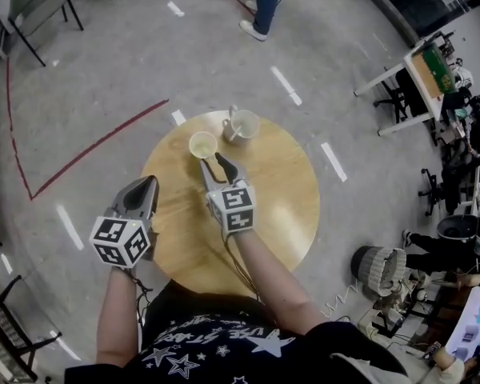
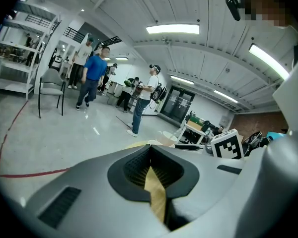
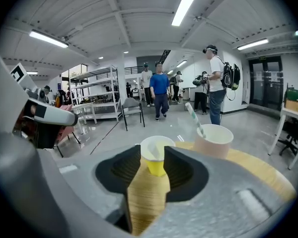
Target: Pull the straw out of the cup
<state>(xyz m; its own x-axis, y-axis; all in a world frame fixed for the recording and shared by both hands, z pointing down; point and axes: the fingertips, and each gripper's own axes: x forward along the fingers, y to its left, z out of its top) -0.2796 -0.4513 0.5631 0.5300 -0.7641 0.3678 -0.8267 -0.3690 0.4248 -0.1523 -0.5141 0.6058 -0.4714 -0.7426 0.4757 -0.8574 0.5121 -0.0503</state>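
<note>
Straw (image 3: 194, 117) leans in cup (image 3: 213, 139), far side of table (image 1: 288, 214). Prob. light, thin, crushable: you pinch exposed top softly, pull along its lean. R gripper (image 1: 216, 166) part open, empty, yellow cup (image 3: 156, 157) just ahead. L gripper (image 2: 150, 155) jaws together, empty.

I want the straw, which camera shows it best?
The right gripper view: the straw leans clear out of the pink cup. The head view shows it tiny at the cup's rim; the left gripper view doesn't show it.

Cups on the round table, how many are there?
2. A yellow cup stands near the far edge of the table, and a bigger pale cup with a straw stands beside it, to its right. None seems hidden.
</note>
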